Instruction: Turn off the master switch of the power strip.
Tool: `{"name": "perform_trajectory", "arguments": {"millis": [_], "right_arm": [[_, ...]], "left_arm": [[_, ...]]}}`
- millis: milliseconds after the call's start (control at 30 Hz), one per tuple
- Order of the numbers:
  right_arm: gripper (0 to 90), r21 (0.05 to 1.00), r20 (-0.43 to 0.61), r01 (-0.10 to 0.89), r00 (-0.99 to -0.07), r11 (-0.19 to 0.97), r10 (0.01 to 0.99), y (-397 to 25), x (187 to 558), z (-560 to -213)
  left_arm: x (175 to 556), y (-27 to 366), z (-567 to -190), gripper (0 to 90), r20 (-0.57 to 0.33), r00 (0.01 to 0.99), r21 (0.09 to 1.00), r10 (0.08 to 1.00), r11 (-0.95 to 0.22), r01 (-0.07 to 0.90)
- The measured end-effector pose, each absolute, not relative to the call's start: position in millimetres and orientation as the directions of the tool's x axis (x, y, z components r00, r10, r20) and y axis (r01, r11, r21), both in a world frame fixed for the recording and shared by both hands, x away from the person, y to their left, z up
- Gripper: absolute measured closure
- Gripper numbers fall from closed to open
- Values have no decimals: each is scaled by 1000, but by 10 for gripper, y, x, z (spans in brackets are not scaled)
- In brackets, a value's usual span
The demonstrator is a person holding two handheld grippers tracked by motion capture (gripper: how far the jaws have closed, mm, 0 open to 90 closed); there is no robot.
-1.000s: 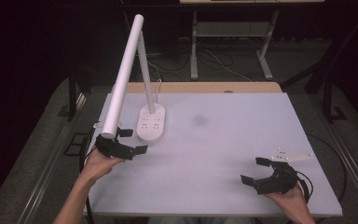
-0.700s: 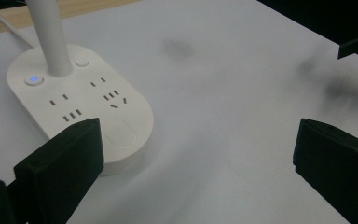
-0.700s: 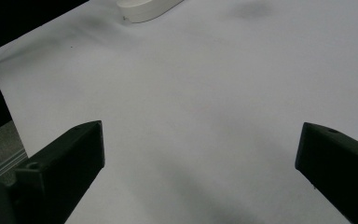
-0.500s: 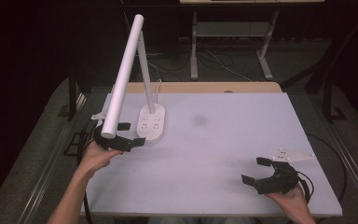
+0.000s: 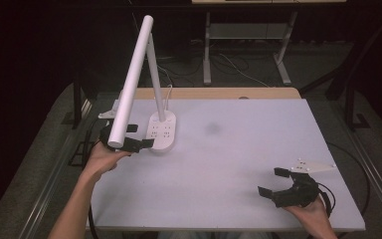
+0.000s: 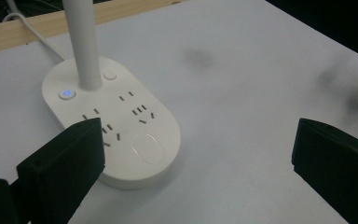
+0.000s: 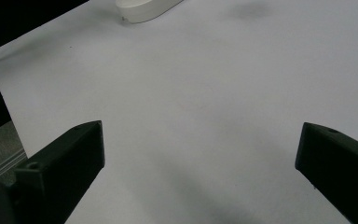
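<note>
Left gripper fingers spread beside the lamp base; right gripper apparently open too.

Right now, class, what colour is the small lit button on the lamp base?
Blue: the lit button on the white lamp base shows best in the left gripper view.

The left gripper has moved forward and rightward across the table, from just short of the lamp base to right beside it. In the left gripper view one wide-open jaw now overlaps the base's near edge. The person's left forearm has stretched further in.
</note>
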State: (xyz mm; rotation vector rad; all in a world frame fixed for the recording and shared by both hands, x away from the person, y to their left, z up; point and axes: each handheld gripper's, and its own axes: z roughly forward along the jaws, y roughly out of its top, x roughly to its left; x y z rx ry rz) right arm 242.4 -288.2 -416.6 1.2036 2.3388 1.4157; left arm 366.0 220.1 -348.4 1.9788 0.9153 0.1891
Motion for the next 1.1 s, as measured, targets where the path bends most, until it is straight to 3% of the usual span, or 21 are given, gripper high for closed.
{"name": "perform_trajectory", "arguments": {"millis": [1100], "right_arm": [[5,805,258,550,-661,221,705,-2922,2420,-4146]], "left_arm": [[4180,2283,-3416,25,-224,638,789,737,-247,562]]}}
